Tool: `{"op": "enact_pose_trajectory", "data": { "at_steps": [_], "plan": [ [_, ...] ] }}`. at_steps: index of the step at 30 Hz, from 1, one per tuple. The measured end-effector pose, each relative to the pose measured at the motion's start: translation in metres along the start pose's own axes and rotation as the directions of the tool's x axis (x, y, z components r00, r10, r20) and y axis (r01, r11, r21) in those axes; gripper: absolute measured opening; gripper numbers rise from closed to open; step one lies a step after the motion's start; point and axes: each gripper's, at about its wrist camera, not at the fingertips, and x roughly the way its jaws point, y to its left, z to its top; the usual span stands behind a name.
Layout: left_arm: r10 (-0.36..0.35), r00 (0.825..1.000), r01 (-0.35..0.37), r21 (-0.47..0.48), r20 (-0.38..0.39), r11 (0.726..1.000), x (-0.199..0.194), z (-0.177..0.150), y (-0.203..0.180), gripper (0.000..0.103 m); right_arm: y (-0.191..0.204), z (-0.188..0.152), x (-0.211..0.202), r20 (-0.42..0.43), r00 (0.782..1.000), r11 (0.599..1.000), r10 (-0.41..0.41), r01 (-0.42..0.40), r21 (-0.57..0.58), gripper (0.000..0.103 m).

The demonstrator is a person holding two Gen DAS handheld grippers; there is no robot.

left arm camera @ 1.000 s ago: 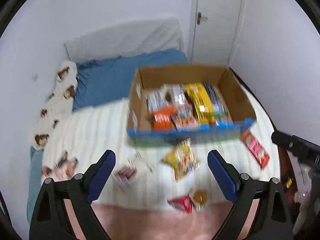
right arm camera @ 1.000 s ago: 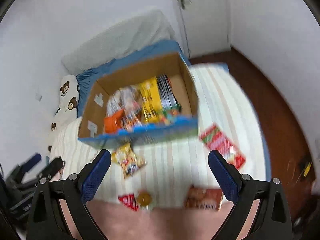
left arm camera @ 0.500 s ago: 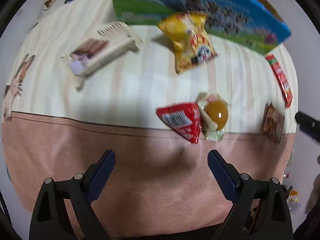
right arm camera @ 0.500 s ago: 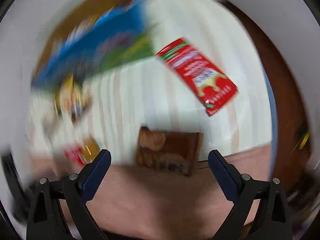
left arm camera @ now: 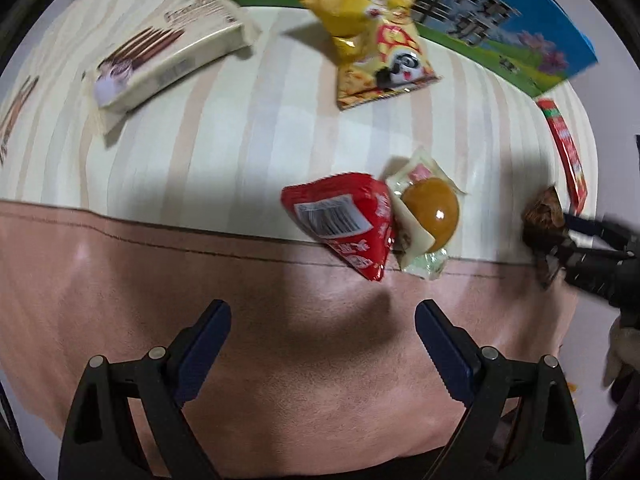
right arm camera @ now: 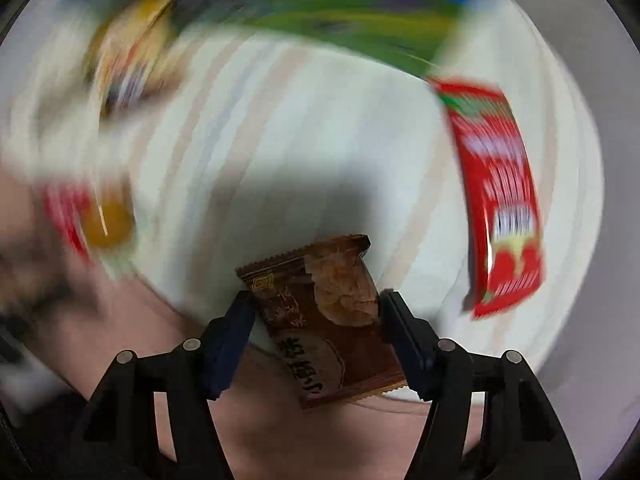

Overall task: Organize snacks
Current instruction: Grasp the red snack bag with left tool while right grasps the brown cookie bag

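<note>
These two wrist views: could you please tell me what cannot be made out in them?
- Right wrist view: motion blur smears the print on the long red packet.
- Left wrist view: the right gripper covers much of the brown snack packet.
- Both views: the printed cardboard box is cut off by the top edge.

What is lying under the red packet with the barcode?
The red packet lies on the striped sheet and pink blanket; its right edge overlaps the clear egg pack. Whatever lies directly beneath is hidden.

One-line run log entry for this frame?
right gripper: closing around brown snack packet | left gripper: open, empty, over pink blanket edge
</note>
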Motion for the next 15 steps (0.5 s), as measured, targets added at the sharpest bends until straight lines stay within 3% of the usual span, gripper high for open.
{"op": "enact_pose_trajectory", "data": {
  "at_steps": [3, 5, 6, 9, 11, 13, 15],
  "plan": [
    [-0.055, 0.998, 0.056, -0.058, 0.007, 0.997, 0.003, 0.004, 0.007, 0.091, -0.029, -0.003, -0.002, 0.025, 0.976, 0.948, 0.217, -0.217, 0.232, 0.069],
    [-0.124, 0.992, 0.124, -0.116, 0.007, 0.986, 0.006, 0.011, 0.015, 0.087, -0.036, -0.006, -0.003, 0.024, 0.966, 0.926, 0.258, -0.255, 0.279, 0.075],
    [-0.153, 0.988, 0.154, -0.149, 0.016, 0.977, 0.008, 0.015, 0.018, 0.082, -0.037, -0.007, -0.004, 0.027, 0.968, 0.928, 0.251, -0.248, 0.278, 0.081],
    [-0.225, 0.973, 0.229, -0.213, 0.040, 0.950, 0.012, 0.024, 0.025, 0.056, -0.033, -0.009, -0.005, 0.022, 0.980, 0.954, 0.196, -0.195, 0.229, 0.082],
    [-0.221, 0.974, 0.227, -0.214, 0.051, 0.950, 0.013, 0.030, 0.026, 0.047, -0.028, -0.012, -0.002, 0.022, 0.985, 0.960, 0.170, -0.171, 0.222, 0.081],
    [-0.194, 0.980, 0.201, -0.198, 0.050, 0.959, 0.015, 0.037, 0.025, 0.038, -0.019, -0.014, 0.001, 0.041, 0.994, 0.972, 0.104, -0.111, 0.206, 0.063],
    [-0.188, 0.981, 0.195, -0.198, 0.054, 0.961, 0.013, 0.040, 0.024, 0.037, -0.012, -0.022, 0.006, 0.064, 0.993, 0.963, 0.099, -0.112, 0.244, 0.057]
  ]
}}
